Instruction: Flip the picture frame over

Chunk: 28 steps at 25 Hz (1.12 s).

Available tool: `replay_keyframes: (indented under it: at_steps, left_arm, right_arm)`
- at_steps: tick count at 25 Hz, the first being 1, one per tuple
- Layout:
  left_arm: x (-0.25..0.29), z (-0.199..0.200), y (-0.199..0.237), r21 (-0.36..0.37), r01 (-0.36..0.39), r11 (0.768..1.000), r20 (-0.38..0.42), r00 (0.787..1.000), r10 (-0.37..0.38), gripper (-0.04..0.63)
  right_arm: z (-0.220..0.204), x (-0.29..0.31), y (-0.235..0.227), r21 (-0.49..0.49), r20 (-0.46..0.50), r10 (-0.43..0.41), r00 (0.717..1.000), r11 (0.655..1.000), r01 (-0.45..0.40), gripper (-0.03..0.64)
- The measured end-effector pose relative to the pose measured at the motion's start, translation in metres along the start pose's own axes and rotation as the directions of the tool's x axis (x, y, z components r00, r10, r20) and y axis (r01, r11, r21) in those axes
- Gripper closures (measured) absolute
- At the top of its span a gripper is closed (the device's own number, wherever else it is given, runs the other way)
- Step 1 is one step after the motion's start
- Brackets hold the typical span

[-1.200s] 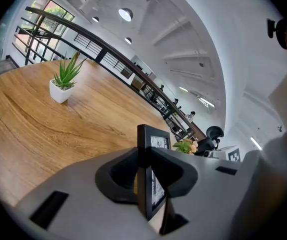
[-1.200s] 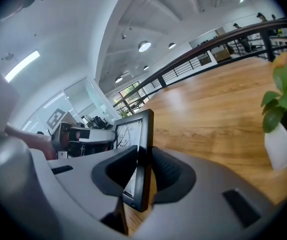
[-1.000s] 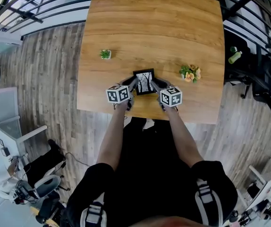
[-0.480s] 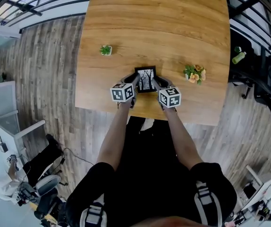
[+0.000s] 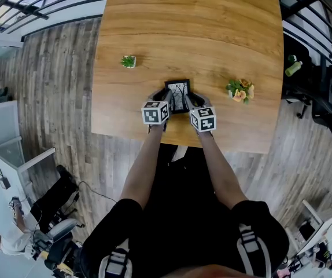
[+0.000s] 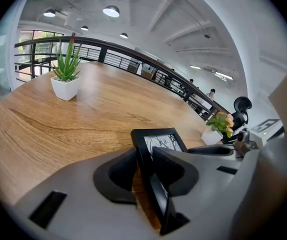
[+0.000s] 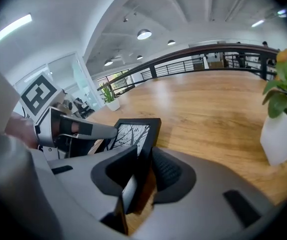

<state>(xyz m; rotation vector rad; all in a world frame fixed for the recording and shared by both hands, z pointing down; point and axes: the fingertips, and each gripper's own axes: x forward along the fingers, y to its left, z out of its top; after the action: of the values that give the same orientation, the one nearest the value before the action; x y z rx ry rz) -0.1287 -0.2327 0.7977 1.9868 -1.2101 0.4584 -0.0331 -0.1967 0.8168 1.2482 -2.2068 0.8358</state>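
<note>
The black rectangular picture frame, print side up, is held over the near part of the light wooden tabletop between two claws. Its left edge is pinched by the left claw, whose jaws have just been opening slightly with that edge between them, and its right edge is clamped by the right claw. A small green plant in a white pot is seen well to the left, and orange flowers in a white pot nearer on the right.
</note>
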Motion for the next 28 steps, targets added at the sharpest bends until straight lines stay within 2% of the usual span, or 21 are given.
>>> replay_keyframes:
  at_steps: [5, 9, 14, 19, 22, 28]
  left_arm:
    - [0.005, -0.005, 0.001, 0.069, -0.045, 0.997, -0.019, 0.999, 0.046, 0.492]
    - [0.007, -0.005, -0.002, 0.129, -0.048, 0.990, -0.013, 0.999, 0.050, 0.489]
    - [0.003, -0.003, 0.003, 0.125, -0.049, 0.991, 0.001, 0.999, 0.049, 0.457]
    - [-0.009, 0.011, 0.001, 0.156, -0.041, 0.987, 0.041, 0.999, 0.034, 0.451]
    - [-0.021, 0.021, -0.002, 0.167, -0.036, 0.985, 0.076, 0.997, 0.024, 0.451]
    - [-0.050, 0.046, -0.008, 0.216, -0.032, 0.976, 0.145, 0.989, 0.000, 0.458]
  right_arm:
    - [-0.003, 0.002, -0.001, -0.033, -0.020, -0.036, 0.999, 0.999, 0.036, 0.514]
    - [-0.004, 0.002, -0.001, -0.065, -0.023, -0.049, 0.999, 0.997, 0.048, 0.509]
    - [-0.001, 0.000, 0.003, -0.068, -0.005, -0.029, 1.000, 0.997, 0.029, 0.477]
    - [0.012, -0.009, 0.006, -0.066, 0.038, -0.033, 0.999, 0.997, 0.035, 0.480]
    - [0.022, -0.015, 0.009, -0.074, 0.064, -0.033, 0.997, 0.997, 0.038, 0.509]
    - [0.053, -0.031, 0.019, -0.126, 0.125, -0.021, 0.992, 0.991, 0.037, 0.612]
